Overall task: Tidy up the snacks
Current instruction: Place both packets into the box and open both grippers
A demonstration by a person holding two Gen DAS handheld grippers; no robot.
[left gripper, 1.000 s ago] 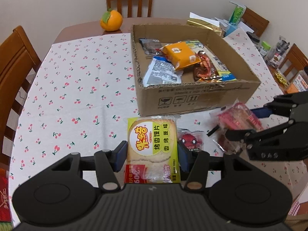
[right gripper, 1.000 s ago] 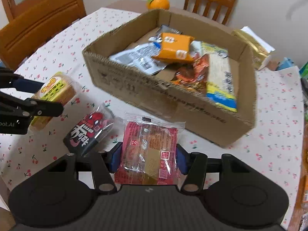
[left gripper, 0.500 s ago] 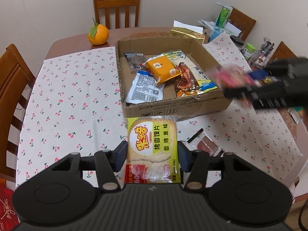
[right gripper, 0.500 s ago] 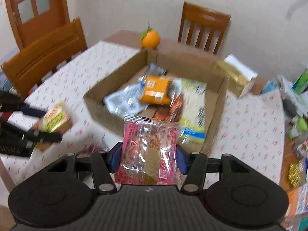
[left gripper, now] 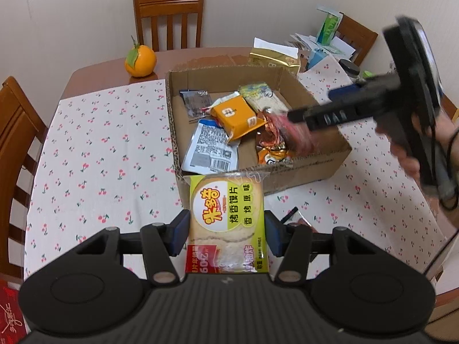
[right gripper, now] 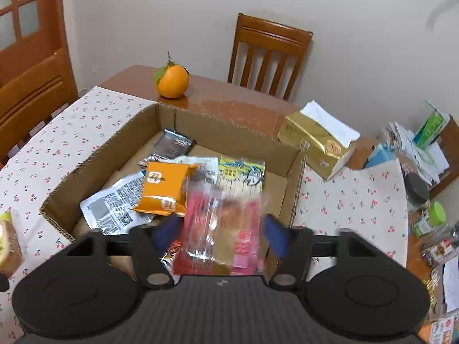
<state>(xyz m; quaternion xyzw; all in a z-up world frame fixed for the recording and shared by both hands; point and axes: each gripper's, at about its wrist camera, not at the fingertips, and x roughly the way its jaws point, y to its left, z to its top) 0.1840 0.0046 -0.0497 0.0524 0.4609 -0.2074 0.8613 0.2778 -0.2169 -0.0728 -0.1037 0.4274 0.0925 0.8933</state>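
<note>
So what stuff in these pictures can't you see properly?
- Pink snack packet: motion-blurred in both views, label unreadable; whether it has left the right gripper, whose jaws have just been opening, is unclear.
- Dark packet on the tablecloth: mostly hidden behind the left gripper, left wrist view.
- Snacks low in the cardboard box: covered by the orange packet and others.

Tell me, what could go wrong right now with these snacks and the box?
The pink packet hangs blurred between the right gripper jaws, which have just been opening; close to the box wall, it might catch there. The left gripper holds the yellow packet outside the box's near wall, which it could bump.
</note>
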